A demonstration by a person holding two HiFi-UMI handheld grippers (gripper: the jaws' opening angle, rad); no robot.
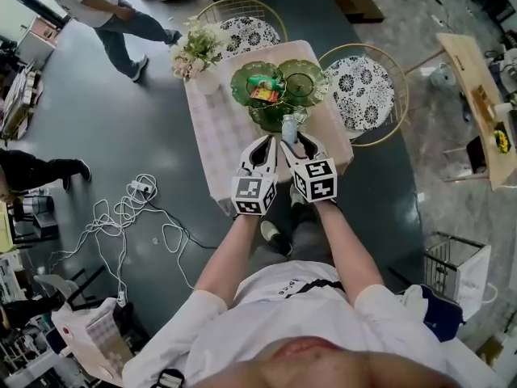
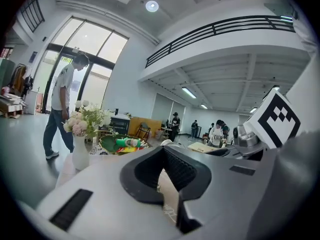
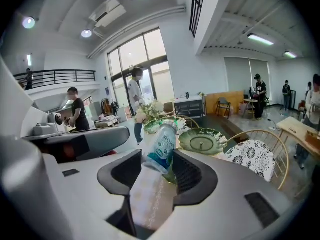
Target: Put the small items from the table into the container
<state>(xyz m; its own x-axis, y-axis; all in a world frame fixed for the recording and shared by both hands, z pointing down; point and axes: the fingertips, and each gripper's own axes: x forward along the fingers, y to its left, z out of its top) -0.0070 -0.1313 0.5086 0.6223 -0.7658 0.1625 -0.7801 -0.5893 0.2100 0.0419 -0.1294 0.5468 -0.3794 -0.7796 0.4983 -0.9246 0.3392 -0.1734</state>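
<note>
A pink checked table (image 1: pixel 214 132) carries a green glass bowl (image 1: pixel 242 83) that holds a small green bottle and a red-orange packet (image 1: pixel 264 93). Beside the bowl sits a green glass dish (image 1: pixel 305 79). My right gripper (image 1: pixel 296 140) is shut on a small white bottle with a teal label (image 3: pixel 164 146), tilted, just short of the bowl. In the right gripper view the dish (image 3: pixel 202 140) lies beyond the jaws. My left gripper (image 1: pixel 265 145) hovers close beside the right one over the table's near part, jaws together with nothing between them (image 2: pixel 162 156). The bowl (image 2: pixel 112 145) shows ahead of it.
A white vase of flowers (image 1: pixel 200 55) stands at the table's far left corner. Round gold-framed chairs (image 1: pixel 367 91) with patterned seats flank the far side. White cables (image 1: pixel 129 217) trail on the floor to the left. A person (image 1: pixel 105 6) walks past beyond the table.
</note>
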